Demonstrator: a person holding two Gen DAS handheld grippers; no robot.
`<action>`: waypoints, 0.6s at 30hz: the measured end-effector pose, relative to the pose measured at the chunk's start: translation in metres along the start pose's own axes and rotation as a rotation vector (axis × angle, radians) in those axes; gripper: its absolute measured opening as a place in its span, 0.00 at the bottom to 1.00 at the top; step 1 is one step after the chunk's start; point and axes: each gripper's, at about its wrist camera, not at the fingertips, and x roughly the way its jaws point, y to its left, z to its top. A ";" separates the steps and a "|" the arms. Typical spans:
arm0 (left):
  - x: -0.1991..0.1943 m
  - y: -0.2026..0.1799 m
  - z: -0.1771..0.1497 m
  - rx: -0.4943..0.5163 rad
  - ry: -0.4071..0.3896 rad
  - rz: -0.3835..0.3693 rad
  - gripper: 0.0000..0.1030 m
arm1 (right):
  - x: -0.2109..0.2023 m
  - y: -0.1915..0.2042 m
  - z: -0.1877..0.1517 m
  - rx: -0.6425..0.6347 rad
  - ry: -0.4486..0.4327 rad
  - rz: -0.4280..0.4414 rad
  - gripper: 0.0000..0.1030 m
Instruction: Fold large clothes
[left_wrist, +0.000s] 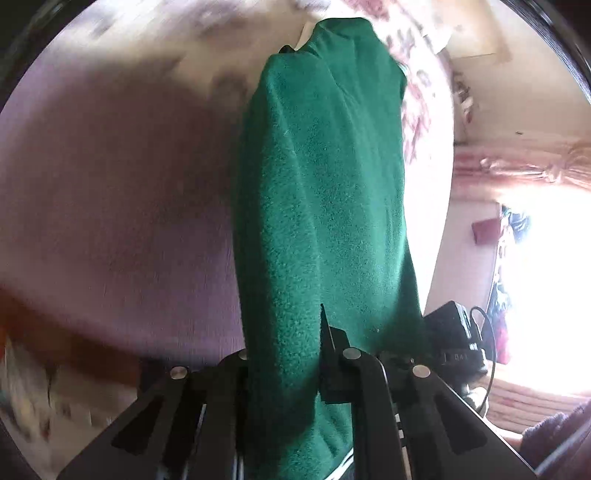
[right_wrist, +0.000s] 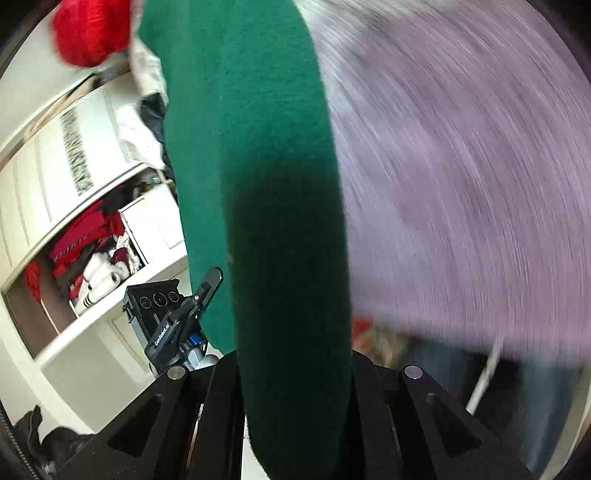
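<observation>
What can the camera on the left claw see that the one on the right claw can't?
Only the left view shows a bright window and a flowered cloth beyond the garment. Only the right view shows white shelves stuffed with red clothes, and a red bundle up top. Both show the green fleece garment clamped in that view's own claw, the purple bedcover under it, and the other claw off to the side.

Dark green fleece garment (left_wrist: 325, 192), bunched into a thick fold, stretched lengthwise above a mauve surface, its weave fuzzy
</observation>
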 end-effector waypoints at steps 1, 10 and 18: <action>-0.008 -0.003 -0.018 -0.032 0.035 0.006 0.10 | -0.013 -0.010 -0.023 0.047 0.025 -0.009 0.11; -0.044 -0.092 0.063 0.131 -0.093 0.024 0.10 | -0.068 0.085 -0.021 -0.076 -0.026 0.026 0.11; -0.012 -0.140 0.226 0.285 -0.199 0.038 0.11 | -0.091 0.216 0.161 -0.220 -0.228 0.030 0.10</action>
